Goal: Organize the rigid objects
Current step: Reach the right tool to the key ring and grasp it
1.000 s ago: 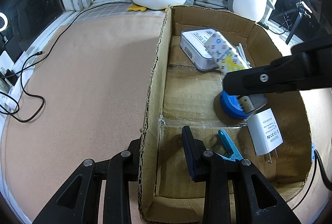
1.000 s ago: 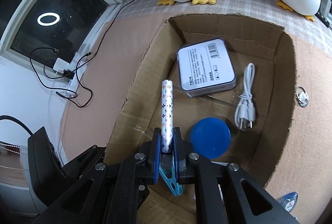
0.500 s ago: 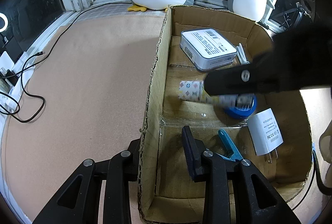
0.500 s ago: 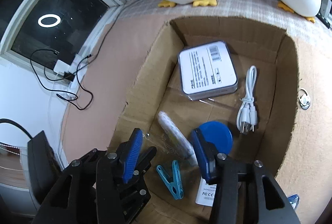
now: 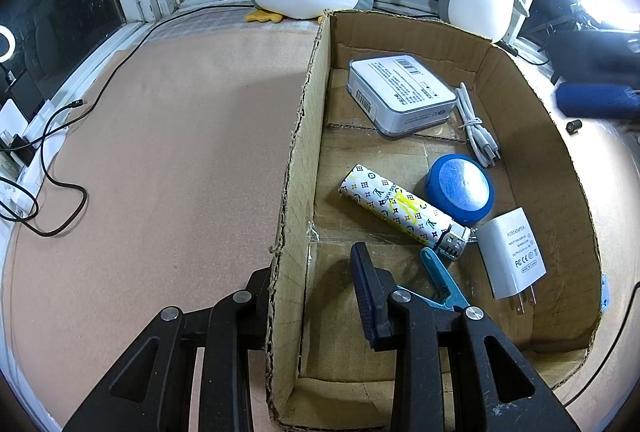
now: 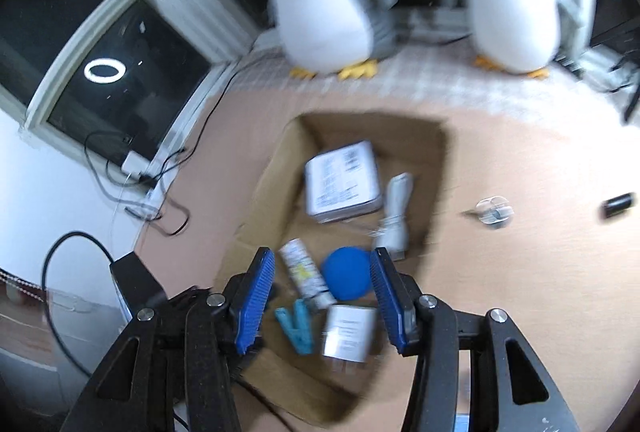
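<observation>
Change: the patterned tube (image 5: 396,210), clamped upright in the right gripper (image 6: 322,298) a second ago, now lies loose on the floor of the cardboard box (image 5: 532,104); that gripper has pulled back and up.
Meaning: this item looks placed; a clear tape holder (image 6: 493,211) and a small black piece (image 6: 618,203) remain outside on the desk (image 5: 160,152).
Tube axis: long axis runs from 10 o'clock to 4 o'clock in the left view, metal end at 4 o'clock, touching the blue lid (image 5: 460,190).
Right fingers: wide apart, empty.
Left gripper (image 5: 308,296): fingers apart, straddling the box's left wall, not squeezing it.
</observation>
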The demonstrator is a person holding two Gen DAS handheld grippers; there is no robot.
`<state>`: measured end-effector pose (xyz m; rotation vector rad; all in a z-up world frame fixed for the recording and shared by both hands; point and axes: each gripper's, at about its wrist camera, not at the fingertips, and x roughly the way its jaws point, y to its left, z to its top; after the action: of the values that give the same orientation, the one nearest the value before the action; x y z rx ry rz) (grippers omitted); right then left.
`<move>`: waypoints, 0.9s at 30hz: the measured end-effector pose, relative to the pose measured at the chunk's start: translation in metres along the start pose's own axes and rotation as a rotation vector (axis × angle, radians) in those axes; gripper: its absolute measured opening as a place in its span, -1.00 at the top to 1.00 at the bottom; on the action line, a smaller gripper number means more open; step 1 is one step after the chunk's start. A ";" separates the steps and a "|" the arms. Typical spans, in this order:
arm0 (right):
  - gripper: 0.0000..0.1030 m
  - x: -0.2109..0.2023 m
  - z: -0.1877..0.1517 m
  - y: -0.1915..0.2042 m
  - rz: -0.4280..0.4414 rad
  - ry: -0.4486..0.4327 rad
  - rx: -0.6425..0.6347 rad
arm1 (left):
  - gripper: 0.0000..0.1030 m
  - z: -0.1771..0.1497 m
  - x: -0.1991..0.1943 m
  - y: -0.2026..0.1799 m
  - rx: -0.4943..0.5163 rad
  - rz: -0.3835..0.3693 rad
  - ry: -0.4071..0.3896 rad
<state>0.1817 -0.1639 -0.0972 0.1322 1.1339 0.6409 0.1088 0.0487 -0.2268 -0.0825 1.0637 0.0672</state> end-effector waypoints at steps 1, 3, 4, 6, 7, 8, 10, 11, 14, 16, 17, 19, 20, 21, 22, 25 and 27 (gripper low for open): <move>0.11 -0.005 0.002 -0.006 -0.018 -0.008 0.009 | 0.37 0.000 0.000 0.000 0.001 0.000 0.000; 0.11 -0.012 0.009 -0.027 -0.080 -0.016 0.043 | 0.37 0.000 0.000 0.000 0.002 0.003 -0.001; 0.11 -0.013 0.011 -0.035 -0.099 -0.017 0.049 | 0.37 0.000 0.000 0.000 0.002 0.004 -0.001; 0.11 -0.010 0.016 -0.048 -0.175 -0.016 0.026 | 0.37 0.000 0.000 0.000 0.004 0.004 -0.001; 0.12 -0.007 0.017 -0.054 -0.209 -0.014 0.011 | 0.37 0.000 0.000 0.000 0.004 0.004 -0.001; 0.12 -0.002 0.016 -0.060 -0.212 0.000 -0.002 | 0.37 0.000 0.000 0.000 0.004 0.002 -0.001; 0.12 0.010 0.014 -0.069 -0.198 0.040 -0.016 | 0.37 -0.001 0.000 -0.001 0.004 0.001 -0.001; 0.12 0.017 0.012 -0.072 -0.207 0.057 -0.029 | 0.37 -0.001 0.000 -0.001 0.005 0.001 -0.001; 0.12 0.035 0.004 -0.075 -0.248 0.086 -0.101 | 0.37 -0.001 0.000 -0.001 0.004 0.002 0.000; 0.12 0.047 0.000 -0.075 -0.282 0.097 -0.146 | 0.37 -0.001 0.000 -0.001 0.002 0.001 0.000; 0.12 0.053 -0.002 -0.075 -0.291 0.103 -0.166 | 0.37 -0.001 0.000 -0.001 0.002 0.001 0.000; 0.12 0.063 -0.002 -0.073 -0.306 0.110 -0.201 | 0.37 -0.001 0.000 -0.001 0.003 0.002 0.000; 0.12 0.066 -0.002 -0.072 -0.309 0.112 -0.218 | 0.37 -0.001 0.000 -0.001 0.003 0.002 0.001; 0.12 0.070 -0.002 -0.071 -0.315 0.113 -0.236 | 0.37 -0.001 0.000 -0.001 0.004 0.002 0.003; 0.12 0.072 -0.001 -0.070 -0.319 0.113 -0.245 | 0.37 -0.001 0.001 -0.001 0.004 0.002 0.004; 0.12 0.079 0.004 -0.069 -0.328 0.117 -0.266 | 0.37 -0.001 0.001 -0.002 0.003 0.002 0.006; 0.12 0.083 0.008 -0.073 -0.331 0.121 -0.270 | 0.37 -0.001 0.001 -0.001 0.002 0.001 0.006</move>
<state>0.2409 -0.1764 -0.1901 -0.3230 1.1421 0.5041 0.1086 0.0472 -0.2276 -0.0802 1.0698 0.0669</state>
